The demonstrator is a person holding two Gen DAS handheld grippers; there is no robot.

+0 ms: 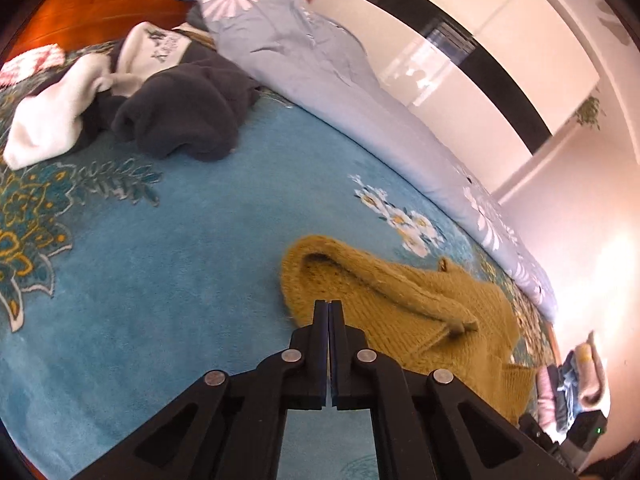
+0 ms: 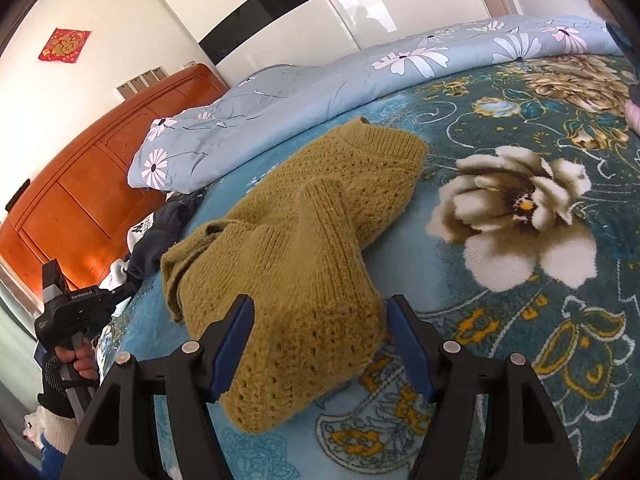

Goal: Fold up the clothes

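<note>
The mustard sweater (image 2: 304, 232) lies mid-bed on the teal blanket (image 2: 520, 320), partly folded, one sleeve across it; right gripper (image 2: 322, 344) gapes wide around its near end, left gripper (image 1: 329, 308) pinched closed, holding nothing; dark-and-white clothes (image 1: 160, 96) beyond the sweater look unfolded.

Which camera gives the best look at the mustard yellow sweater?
The right wrist view: the mustard sweater fills the centre, knit and folded sleeve clear, between the open right gripper. The left wrist view shows only one end, partly behind the shut left gripper.

Left tool (image 1: 329, 303) fingers pressed together; right tool (image 2: 320, 322) spread wide.
</note>
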